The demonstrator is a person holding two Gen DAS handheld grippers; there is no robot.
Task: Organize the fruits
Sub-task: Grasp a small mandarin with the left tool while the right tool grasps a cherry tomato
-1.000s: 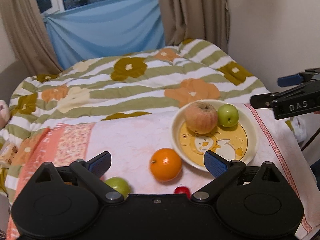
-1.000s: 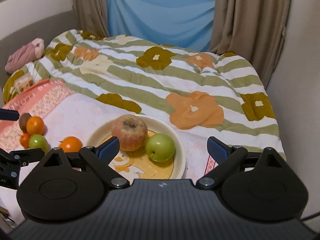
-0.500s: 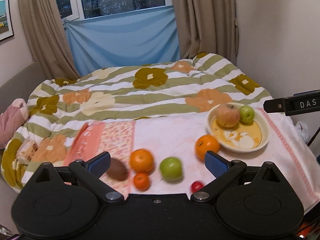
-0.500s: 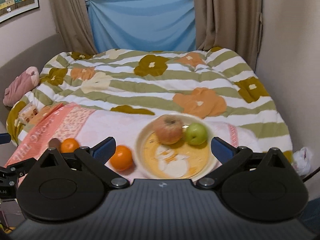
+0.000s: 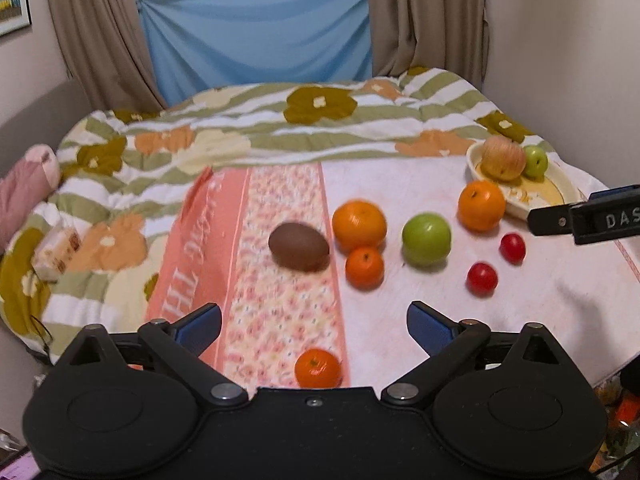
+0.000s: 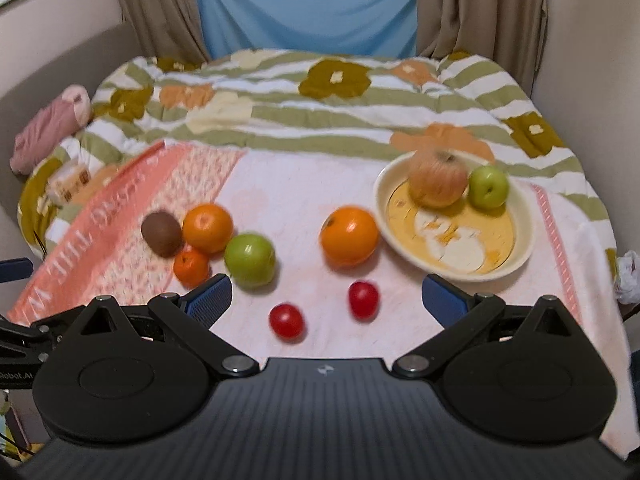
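Observation:
A cream plate point(image 6: 520, 248) on the right of a pink cloth holds a big reddish apple point(image 6: 438, 178) and a small green apple point(image 6: 488, 188). Loose on the cloth lie an orange point(image 6: 349, 236), a green apple point(image 6: 250, 260), a second orange point(image 6: 208, 228), a mandarin point(image 6: 191, 267), a kiwi point(image 6: 161, 233) and two red tomatoes point(image 6: 363, 299). Another mandarin point(image 5: 318, 368) lies close under my left gripper point(image 5: 314, 326), whose wide jaws are closing on nothing. My right gripper point(image 6: 327, 296) hangs open above the tomatoes, holding nothing.
The cloth point(image 5: 280, 300) covers a bed with a flowered, striped quilt point(image 5: 320, 120). A pink bundle point(image 6: 52, 128) and a small packet point(image 5: 56, 248) lie at the bed's left edge. A wall point(image 6: 592, 80) runs along the right, curtains point(image 5: 260, 32) behind.
Both grippers have drawn back from the plate towards the bed's near edge and to the left. The kiwi, more oranges and both tomatoes have come into view. No fruit has moved.

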